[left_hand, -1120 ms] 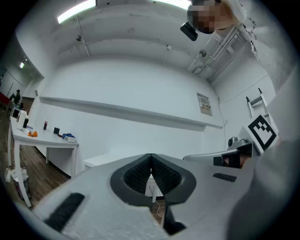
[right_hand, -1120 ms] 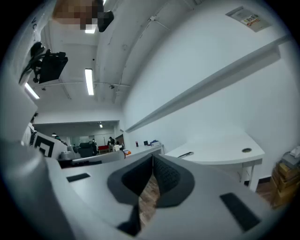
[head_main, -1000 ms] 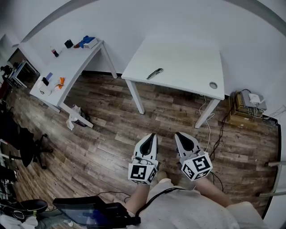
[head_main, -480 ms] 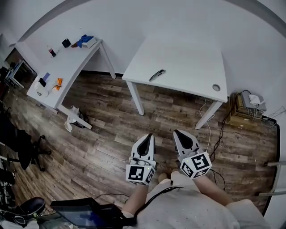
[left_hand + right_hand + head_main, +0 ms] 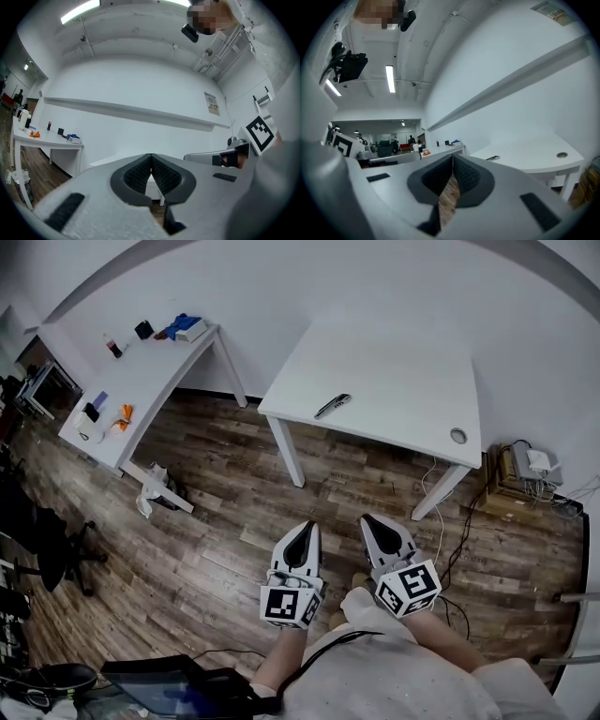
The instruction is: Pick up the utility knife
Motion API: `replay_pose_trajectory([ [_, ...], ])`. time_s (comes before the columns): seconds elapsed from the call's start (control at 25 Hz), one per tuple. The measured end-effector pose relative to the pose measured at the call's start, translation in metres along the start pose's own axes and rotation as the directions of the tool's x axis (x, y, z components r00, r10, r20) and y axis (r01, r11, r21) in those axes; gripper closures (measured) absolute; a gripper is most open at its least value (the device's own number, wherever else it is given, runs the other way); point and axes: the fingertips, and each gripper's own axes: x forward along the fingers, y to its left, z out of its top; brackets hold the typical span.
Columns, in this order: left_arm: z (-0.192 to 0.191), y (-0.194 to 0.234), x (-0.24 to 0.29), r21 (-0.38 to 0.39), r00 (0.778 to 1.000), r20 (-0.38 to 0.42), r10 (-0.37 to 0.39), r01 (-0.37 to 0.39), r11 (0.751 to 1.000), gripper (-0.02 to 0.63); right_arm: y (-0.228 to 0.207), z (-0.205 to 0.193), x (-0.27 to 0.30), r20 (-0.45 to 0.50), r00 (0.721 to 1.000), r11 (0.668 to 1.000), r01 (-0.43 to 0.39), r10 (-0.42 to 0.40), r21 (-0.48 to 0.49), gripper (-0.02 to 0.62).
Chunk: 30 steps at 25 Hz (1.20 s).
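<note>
The utility knife, slim and dark with a metallic body, lies near the front left edge of the white table in the head view; the right gripper view shows the knife small on the tabletop. My left gripper and right gripper hang side by side over the wooden floor, well short of the table. Both point toward it. Each has its jaws together at the tips with nothing between them, as the left gripper and right gripper show in their own views.
A second white table at the left carries small items: a blue box, dark bottles, an orange object, a white roll. A cable hole sits at the near table's right corner. Boxes and cables lie by the wall. A dark chair stands at far left.
Both grippers have drifted forward across the floor toward the table, and the table with the knife sits slightly lower and nearer in the head view. The jaws stayed shut.
</note>
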Motion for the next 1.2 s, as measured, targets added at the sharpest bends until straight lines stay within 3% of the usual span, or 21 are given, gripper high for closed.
replay_pose_trajectory([
  [0.64,-0.019,0.014,0.11,-0.002,1.0,-0.014,0.009,-0.009,1.0,0.598,-0.089,0.013,0.068,-0.001,1.0,0.999,-0.025,0.025,0.024,0.588],
  [1.2,-0.025,0.022,0.156,0.016,0.998,-0.019,0.066,-0.066,0.998,0.598,-0.123,0.011,0.104,-0.02,0.995,0.994,-0.1,0.101,0.039,0.588],
])
